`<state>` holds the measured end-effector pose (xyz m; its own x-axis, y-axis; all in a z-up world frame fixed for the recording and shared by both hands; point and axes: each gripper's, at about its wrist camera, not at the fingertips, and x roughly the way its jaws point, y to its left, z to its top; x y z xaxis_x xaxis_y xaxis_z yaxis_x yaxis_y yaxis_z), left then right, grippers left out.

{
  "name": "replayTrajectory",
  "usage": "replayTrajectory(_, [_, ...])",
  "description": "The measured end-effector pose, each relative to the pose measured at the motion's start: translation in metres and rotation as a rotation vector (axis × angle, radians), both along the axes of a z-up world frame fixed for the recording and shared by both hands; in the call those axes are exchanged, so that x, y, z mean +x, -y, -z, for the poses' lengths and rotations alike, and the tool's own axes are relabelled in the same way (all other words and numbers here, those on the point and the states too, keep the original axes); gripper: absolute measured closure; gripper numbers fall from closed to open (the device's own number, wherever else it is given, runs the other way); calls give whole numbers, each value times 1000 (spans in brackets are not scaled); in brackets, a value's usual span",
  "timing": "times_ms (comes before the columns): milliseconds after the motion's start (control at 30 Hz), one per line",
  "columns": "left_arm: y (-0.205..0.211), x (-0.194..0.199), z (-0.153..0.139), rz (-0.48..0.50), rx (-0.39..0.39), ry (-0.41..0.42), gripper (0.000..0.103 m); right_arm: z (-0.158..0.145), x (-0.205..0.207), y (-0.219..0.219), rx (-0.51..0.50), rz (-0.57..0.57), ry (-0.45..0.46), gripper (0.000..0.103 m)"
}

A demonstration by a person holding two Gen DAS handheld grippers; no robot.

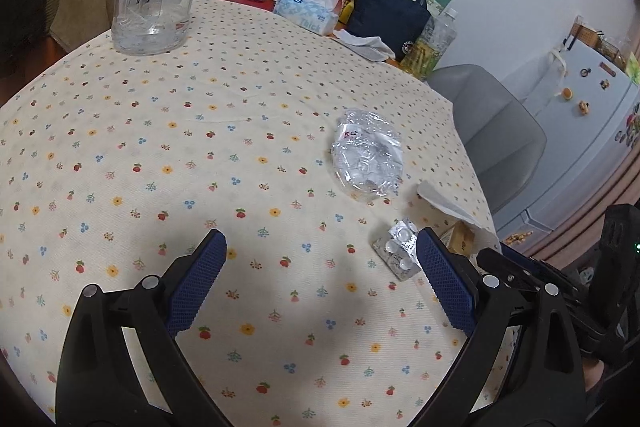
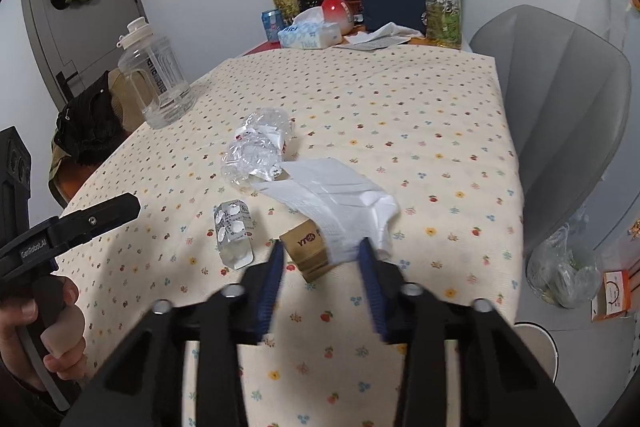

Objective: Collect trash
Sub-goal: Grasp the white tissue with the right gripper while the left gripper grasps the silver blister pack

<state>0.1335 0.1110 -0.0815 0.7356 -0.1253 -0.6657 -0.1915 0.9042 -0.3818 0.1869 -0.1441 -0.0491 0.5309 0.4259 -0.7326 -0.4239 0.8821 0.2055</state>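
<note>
Four bits of trash are seen on the tablecloth (image 2: 400,115): small cardboard box (image 2: 308,251), tissue (image 2: 332,199), blister pack (image 2: 234,231), crumpled plastic (image 2: 256,151). The box is bracketed by the right gripper (image 2: 320,249), half-closed, contact unclear. The left gripper (image 1: 320,247) is spread, blister pack just beside its right finger.
</note>
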Motion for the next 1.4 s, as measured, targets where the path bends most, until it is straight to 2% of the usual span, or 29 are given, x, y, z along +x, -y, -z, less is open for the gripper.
replayTrajectory(100, [3, 4, 3, 10, 2, -9, 9, 1, 0, -5, -10, -14, 12, 99])
replayTrajectory(167, [6, 7, 6, 20, 5, -15, 8, 0, -1, -3, -8, -15, 18, 100])
replayTrajectory(433, [22, 20, 16, 66, 6, -37, 8, -15, -13, 20, 27, 22, 47, 101])
replayTrajectory(933, [66, 51, 23, 126, 43, -48, 10, -37, -36, 94, 82, 164, 82, 101])
replayTrajectory(1000, [73, 55, 25, 138, 45, -58, 16, -38, -38, 104, 81, 187, 84, 101])
replayTrajectory(1067, [78, 57, 28, 150, 41, -77, 37, -38, -40, 114, 83, 207, 83, 101])
replayTrajectory(1100, [80, 57, 28, 146, 54, -79, 42, -37, -41, 118, 85, 216, 81, 101])
replayTrajectory(1133, [81, 56, 28, 149, 58, -81, 55, -37, -42, 122, 87, 224, 79, 101])
replayTrajectory(1200, [79, 54, 26, 161, 27, -80, 55, -34, -45, 131, 89, 241, 74, 101])
replayTrajectory(1400, [74, 39, 8, 132, 52, -34, 57, -30, -51, 148, 109, 278, 70, 101])
